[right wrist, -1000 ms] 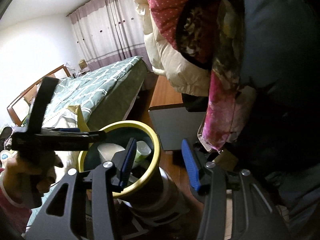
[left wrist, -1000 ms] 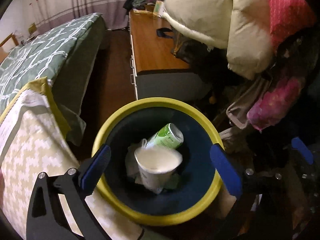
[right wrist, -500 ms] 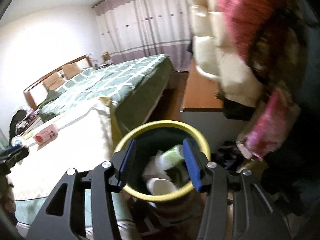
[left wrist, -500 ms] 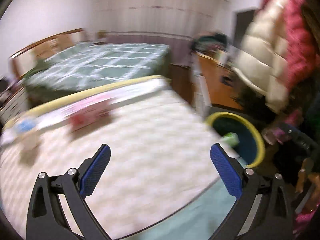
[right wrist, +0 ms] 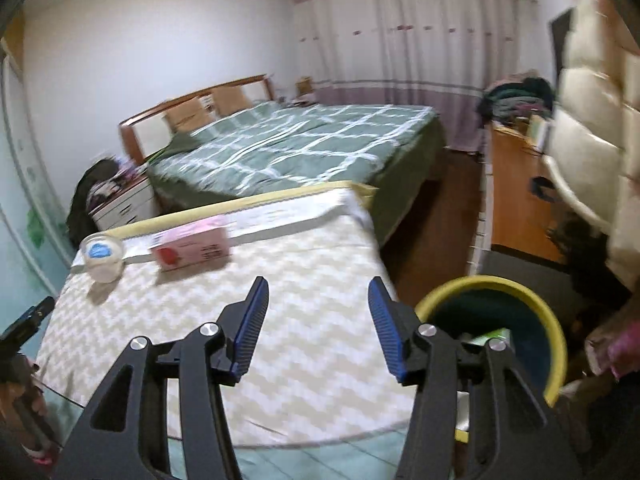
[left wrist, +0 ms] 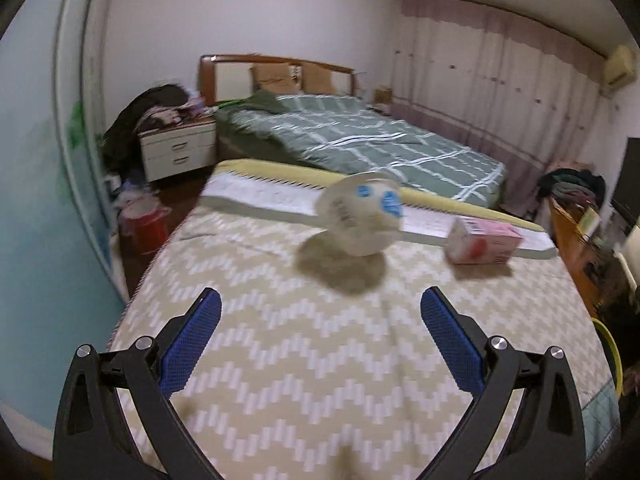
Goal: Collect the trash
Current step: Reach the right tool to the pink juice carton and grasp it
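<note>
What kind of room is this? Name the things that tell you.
A bedroom, most likely: a bed with a green quilt and wooden headboard, a bedside cabinet with drawers, and long curtains.

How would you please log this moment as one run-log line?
left gripper: open, empty, facing plastic cup | right gripper: open, empty | pink carton: on mat | trash bin: holds trash

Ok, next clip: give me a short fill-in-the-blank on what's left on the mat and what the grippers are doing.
1. The left gripper is open and holds ____.
2. The carton lying beside the white cup on the zigzag mat is ____ in colour.
3. The bin beside the mat has a ____ rim.

Missing words: nothing; pink; yellow
</note>
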`<action>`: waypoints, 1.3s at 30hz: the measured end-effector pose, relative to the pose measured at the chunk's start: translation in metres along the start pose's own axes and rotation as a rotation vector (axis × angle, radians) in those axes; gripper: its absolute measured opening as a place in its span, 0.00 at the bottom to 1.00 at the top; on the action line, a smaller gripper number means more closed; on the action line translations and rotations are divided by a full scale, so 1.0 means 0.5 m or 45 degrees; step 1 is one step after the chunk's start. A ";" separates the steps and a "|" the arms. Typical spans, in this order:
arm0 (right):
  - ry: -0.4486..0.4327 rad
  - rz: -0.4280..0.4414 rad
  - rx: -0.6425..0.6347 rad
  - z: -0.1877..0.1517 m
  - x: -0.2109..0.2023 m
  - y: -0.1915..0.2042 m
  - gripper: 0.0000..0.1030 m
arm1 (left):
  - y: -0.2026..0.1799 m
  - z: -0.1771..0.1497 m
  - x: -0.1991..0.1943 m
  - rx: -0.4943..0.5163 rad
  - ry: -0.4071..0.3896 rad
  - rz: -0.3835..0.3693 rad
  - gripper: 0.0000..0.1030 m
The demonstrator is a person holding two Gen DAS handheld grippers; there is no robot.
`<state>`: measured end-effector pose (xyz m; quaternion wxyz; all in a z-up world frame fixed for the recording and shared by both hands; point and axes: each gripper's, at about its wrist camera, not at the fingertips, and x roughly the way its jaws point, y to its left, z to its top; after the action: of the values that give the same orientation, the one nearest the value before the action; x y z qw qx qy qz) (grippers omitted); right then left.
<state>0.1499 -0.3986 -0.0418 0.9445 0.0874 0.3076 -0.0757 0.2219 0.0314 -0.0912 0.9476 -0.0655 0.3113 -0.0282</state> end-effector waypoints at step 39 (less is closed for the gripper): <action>0.236 -0.109 0.058 0.036 0.319 0.226 0.59 | -0.011 -0.009 -0.022 0.031 0.023 0.023 0.95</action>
<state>0.3098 -0.3065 -0.1086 0.9057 0.1020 0.3952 -0.1147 0.2105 0.0266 -0.0875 0.9458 -0.0507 0.3199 -0.0238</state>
